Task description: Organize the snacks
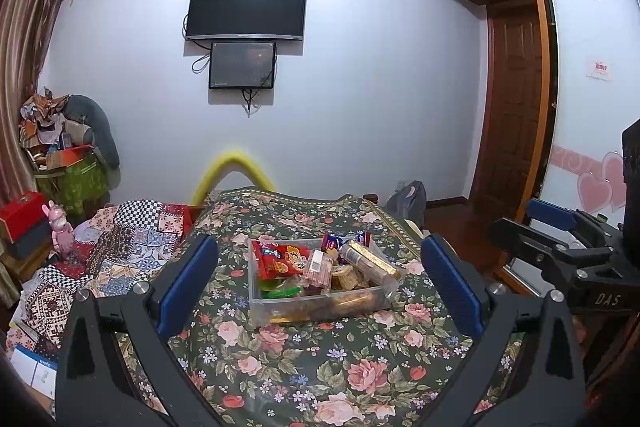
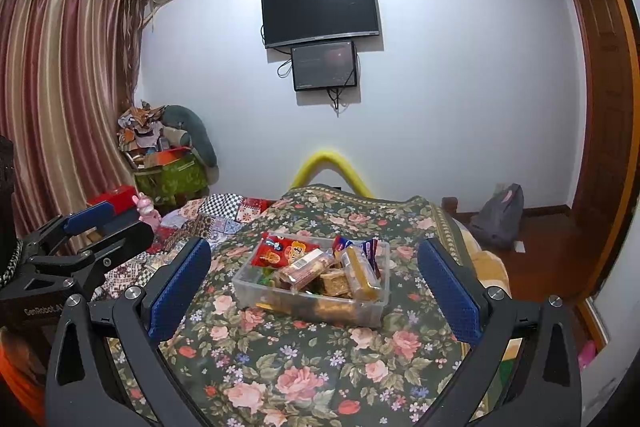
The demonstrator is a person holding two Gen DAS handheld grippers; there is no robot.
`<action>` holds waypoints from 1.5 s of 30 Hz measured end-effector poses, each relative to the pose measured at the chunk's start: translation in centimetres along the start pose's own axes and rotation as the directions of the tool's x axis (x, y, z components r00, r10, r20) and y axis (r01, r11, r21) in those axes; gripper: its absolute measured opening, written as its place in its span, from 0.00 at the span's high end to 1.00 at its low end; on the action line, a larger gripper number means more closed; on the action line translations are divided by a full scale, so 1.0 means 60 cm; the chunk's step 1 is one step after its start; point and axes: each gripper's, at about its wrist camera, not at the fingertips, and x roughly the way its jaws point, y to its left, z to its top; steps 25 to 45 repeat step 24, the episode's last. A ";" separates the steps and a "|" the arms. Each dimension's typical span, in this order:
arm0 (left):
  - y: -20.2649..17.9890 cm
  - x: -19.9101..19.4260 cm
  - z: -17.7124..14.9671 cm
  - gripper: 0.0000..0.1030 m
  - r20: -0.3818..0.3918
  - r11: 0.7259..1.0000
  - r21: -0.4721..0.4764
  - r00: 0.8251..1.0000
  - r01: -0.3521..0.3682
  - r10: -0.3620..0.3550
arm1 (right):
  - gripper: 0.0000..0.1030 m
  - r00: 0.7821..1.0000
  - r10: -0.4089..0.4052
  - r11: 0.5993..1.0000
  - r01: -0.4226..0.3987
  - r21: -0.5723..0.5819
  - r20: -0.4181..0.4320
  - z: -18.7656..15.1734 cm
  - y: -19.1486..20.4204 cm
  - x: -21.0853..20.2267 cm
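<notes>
Clear plastic rectangular bin [image 1: 320, 301] packed with wrapped snacks, a red snack bag [image 1: 280, 259] at its far left, sits mid-bed on the dark floral bedspread [image 1: 320, 367]. Left hand-held gripper [image 1: 320, 287] and right hand-held gripper [image 2: 314, 287] hover nearer, both spread wide, empty.

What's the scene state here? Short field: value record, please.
surface: floral cloth
container: clear plastic bin, resting on the cloth
contents: red snack bag, long gold-wrapped pack, pink-wrapped biscuits, other packets heaped in
left gripper: open, holding nothing, short of the bin
right gripper: open, holding nothing, short of the bin
loose snacks on cloth: none visible
background: wall TV, smaller screen below it
</notes>
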 end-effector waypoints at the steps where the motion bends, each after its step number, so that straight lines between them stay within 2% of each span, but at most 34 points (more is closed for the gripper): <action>1: 0.000 0.000 0.000 0.00 -0.001 1.000 0.001 1.000 0.002 -0.002 | 0.00 1.000 0.000 1.000 0.000 0.002 0.001 -0.001 0.000 0.000; 18: -0.008 0.008 -0.009 0.00 -0.022 1.000 0.011 0.999 0.028 -0.027 | 0.00 1.000 -0.004 1.000 0.004 -0.002 0.000 -0.002 0.003 0.000; 45: -0.009 0.012 -0.013 0.00 -0.031 0.999 0.015 0.999 0.028 -0.028 | 0.00 1.000 -0.002 1.000 0.002 -0.003 -0.004 -0.005 0.003 0.001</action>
